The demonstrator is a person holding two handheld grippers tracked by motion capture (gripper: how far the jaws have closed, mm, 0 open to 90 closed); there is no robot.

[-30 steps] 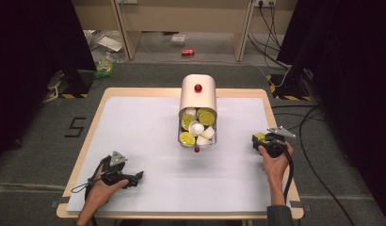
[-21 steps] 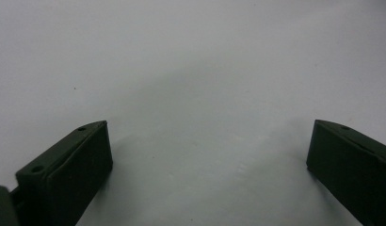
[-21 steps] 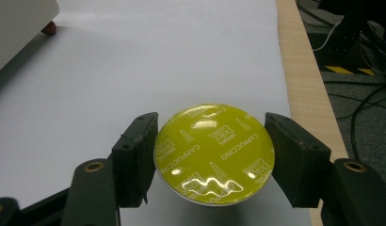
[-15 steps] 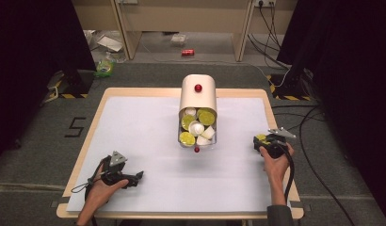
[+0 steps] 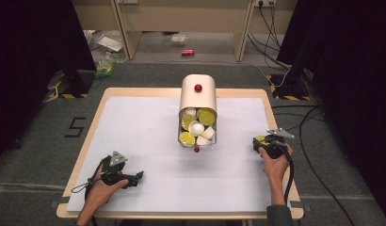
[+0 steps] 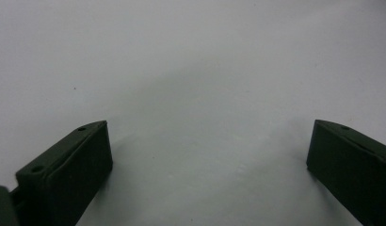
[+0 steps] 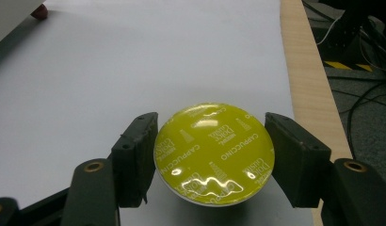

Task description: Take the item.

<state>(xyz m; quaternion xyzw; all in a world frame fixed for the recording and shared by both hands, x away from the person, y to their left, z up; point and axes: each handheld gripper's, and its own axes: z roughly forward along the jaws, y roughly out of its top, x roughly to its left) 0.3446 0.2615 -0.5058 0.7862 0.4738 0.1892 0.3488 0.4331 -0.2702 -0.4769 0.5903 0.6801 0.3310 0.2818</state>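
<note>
A capsule with a glossy yellow lid [image 7: 214,153] printed "Cappuccino" sits between the jaws of my right gripper [image 7: 212,123], and both pads press its rim. In the high view that gripper [image 5: 265,142] is near the table's right edge, with the capsule [image 5: 260,139] at its tip. At the front left, my left gripper [image 5: 136,177] lies low over the white table. Its jaws stand wide apart with nothing between them, as the left gripper [image 6: 207,150] view confirms.
A cream, round-topped container [image 5: 198,96] with a red knob [image 5: 198,88] lies at the table's middle back. Its drawer [image 5: 214,140] is pulled out toward me and holds several yellow-lidded and white capsules. The wooden table edge [image 7: 306,70] runs close to my right gripper.
</note>
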